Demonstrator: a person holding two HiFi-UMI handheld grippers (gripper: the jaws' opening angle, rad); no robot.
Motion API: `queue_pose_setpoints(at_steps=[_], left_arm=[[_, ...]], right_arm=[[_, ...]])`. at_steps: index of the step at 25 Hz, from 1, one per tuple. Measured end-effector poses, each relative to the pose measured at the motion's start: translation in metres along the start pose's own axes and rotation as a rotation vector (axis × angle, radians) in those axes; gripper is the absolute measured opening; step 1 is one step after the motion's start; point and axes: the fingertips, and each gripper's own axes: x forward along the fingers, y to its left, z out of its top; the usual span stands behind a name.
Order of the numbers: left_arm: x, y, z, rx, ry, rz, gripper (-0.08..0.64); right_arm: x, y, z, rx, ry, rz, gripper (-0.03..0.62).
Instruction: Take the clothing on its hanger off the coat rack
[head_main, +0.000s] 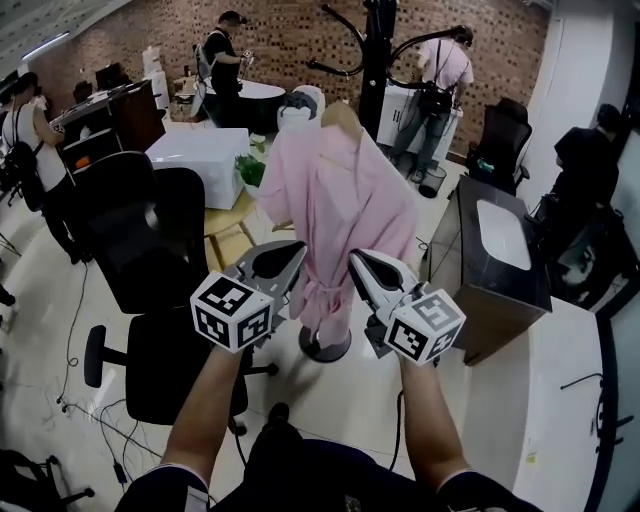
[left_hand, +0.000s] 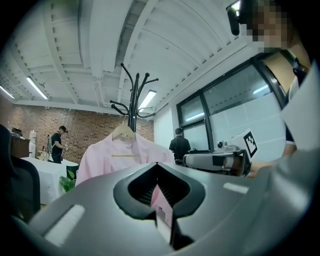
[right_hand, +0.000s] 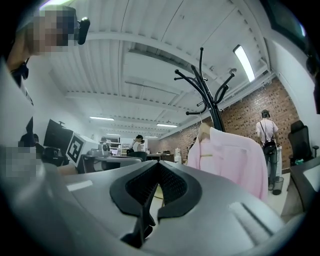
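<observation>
Clothing: a pink garment (head_main: 335, 200) hangs full length on a wooden hanger (left_hand: 123, 132), its long axis running straight down towards the floor.
Where it is: still on the black coat rack (head_main: 378, 60). The hanger's hook is up among the prongs and the hem ends above the rack's round foot.
Direction from the tools: straight ahead of both and apart from them. The hanger sits higher than either pair of jaws, so I judge the coming reach must go forward and up.
Left hand-held gripper (head_main: 293, 252): clenched on nothing and held level. In its own view the garment stands a little left of the jaw line, seen broadside.
Right hand-held gripper (head_main: 358, 262): jaws together with nothing between them, also level. The garment stands to the right of its jaw line, seen more edge-on.
Nearer hand: about even, with the hem showing between the two in the head view.
Surroundings: an office chair (head_main: 150, 250) left of the left tool, a dark desk (head_main: 500, 270) right of the right one.
</observation>
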Motion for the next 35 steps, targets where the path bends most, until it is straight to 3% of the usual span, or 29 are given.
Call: queue_pose_setpoints(at_steps=[19,23,31,35], left_arm=[[0.115,0.14,0.027,0.105,0.028,-0.165,0.013],[0.149,0.167,0.03,0.173,0.056,-0.167,0.074],[0.217,0.221,0.048,0.4,0.075,-0.076,0.262],[0.244,0.23,0.044,0.508,0.133,-0.116,0.319]], right_arm=[[0.097,-0.077,0.004,-0.011,-0.005,-0.193,0.002],[0.104,-0.085,-0.002,-0.01,0.007,-0.222,0.002],[0.096,-0.104,-0.006,-0.009,0.018,-0.308,0.002],[0.087,-0.114,-0.006,-0.014,0.016,-0.358,0.002]])
